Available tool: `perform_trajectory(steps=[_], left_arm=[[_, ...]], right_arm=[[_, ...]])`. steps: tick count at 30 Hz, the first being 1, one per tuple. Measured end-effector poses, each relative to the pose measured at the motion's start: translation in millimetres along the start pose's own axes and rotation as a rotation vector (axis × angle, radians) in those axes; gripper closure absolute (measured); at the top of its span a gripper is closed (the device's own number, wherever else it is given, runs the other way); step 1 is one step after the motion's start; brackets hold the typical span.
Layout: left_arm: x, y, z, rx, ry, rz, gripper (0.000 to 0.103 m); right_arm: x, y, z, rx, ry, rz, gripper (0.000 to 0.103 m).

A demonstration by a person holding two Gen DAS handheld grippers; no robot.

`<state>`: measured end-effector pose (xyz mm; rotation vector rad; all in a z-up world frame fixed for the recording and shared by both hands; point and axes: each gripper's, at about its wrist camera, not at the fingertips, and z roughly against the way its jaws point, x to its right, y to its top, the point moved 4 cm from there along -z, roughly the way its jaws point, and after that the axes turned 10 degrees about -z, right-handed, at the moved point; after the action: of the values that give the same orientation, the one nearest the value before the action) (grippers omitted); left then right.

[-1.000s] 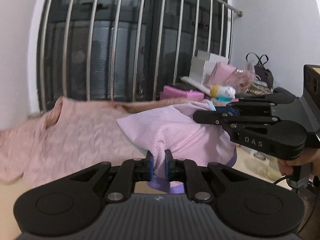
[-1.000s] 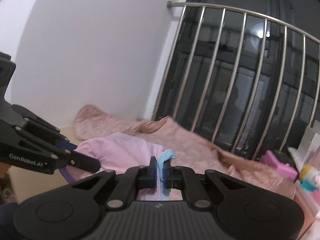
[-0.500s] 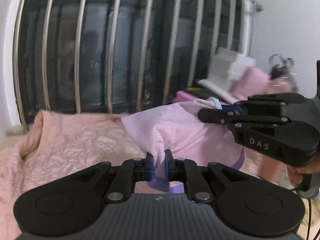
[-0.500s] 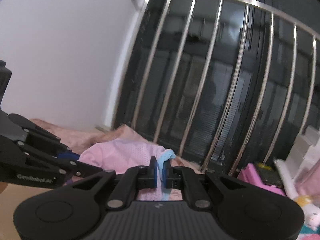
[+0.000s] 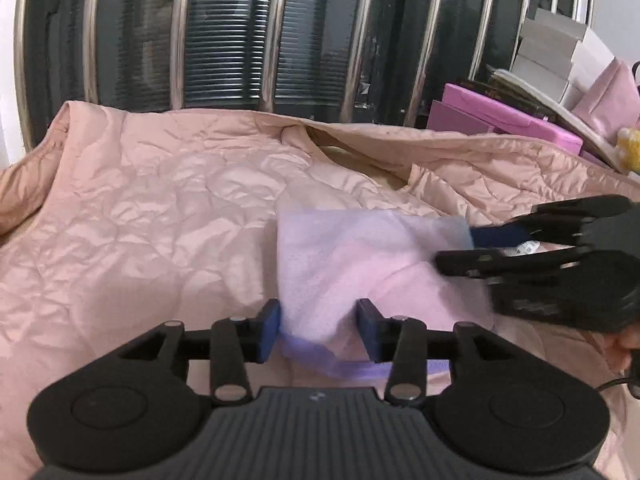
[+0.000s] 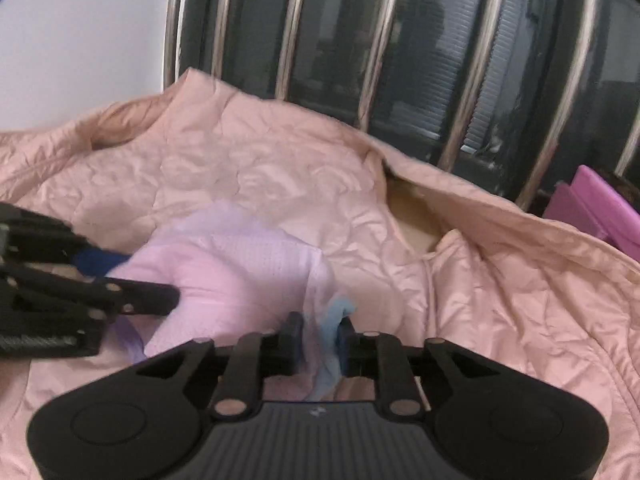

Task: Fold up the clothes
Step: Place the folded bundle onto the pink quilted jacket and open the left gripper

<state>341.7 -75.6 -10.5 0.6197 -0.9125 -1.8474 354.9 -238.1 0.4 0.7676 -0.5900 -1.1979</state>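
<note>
Two grippers meet over a pink mesh garment (image 5: 344, 268) lying on a quilted peach jacket (image 5: 160, 208). Nearest the left wrist camera, the left gripper (image 5: 318, 326) points level and forward, its blue pads spread wide, with the cloth's lilac-trimmed edge loose between them. From the right side, the right gripper (image 6: 318, 338) reaches across, its fingers parted a little around the garment's pale blue trim. Beyond the jacket stand metal railing bars (image 5: 276, 32), with pink boxes (image 5: 500, 120) at the jacket's far right edge.
</note>
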Motion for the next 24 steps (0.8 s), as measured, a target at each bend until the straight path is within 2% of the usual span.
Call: perform_trajectory(steps=[1,2,5,7,9,10,11,12,14,19,22,24], left_arm=[[-8.4,-0.7,7.1,-0.003,-0.003,0.019,0.061],[-12.9,-0.2,13.8,-0.005,-0.015,0.03,0.061],[-4.0,1.1,25.2,0.002,-0.113,-0.024,0.054],[13.9,-1.0,20.4,0.015,-0.107,-0.109,0.053],[23.0,-2.8,5.3,-0.018,-0.058,-0.14,0.056],[25.1,-3.9,-1.7,-0.043,-0.059,-0.132,0.072],[27.2,-5.0,-8.7,-0.068,-0.061,-0.123,0.079],[29.3,-4.3,-9.6,-0.061,-0.058,-0.119,0.08],[31.3,-3.8,-8.3,-0.064,-0.07,-0.107,0.087],[36.4,-3.7,-7.6,-0.074,-0.115,-0.081,0.089],[38.7,-2.5,-3.9,-0.056,-0.099,-0.078,0.087],[30.4,-3.1,-1.4,-0.057,-0.066,-0.048,0.087]], right_arm=[[0.9,0.5,10.3,0.024,0.007,-0.021,0.065],[1.8,1.0,20.7,0.047,0.014,-0.042,0.06],[-7.2,-6.8,48.8,0.069,0.105,-0.052,0.055],[-24.0,-18.5,50.5,0.043,0.144,0.041,0.053],[-38.4,-29.2,38.9,0.011,0.12,0.14,0.056],[-42.4,-31.8,30.2,-0.005,0.096,0.169,0.06],[-44.0,-33.9,22.2,-0.021,0.084,0.179,0.079],[-42.3,-34.4,16.8,-0.033,0.097,0.164,0.083],[-35.5,-32.4,15.9,-0.026,0.119,0.14,0.084],[-14.9,-29.3,17.3,-0.022,0.097,0.127,0.084],[-6.3,-29.1,18.6,-0.018,0.067,0.103,0.084],[-4.9,-27.3,20.4,-0.026,0.056,0.081,0.08]])
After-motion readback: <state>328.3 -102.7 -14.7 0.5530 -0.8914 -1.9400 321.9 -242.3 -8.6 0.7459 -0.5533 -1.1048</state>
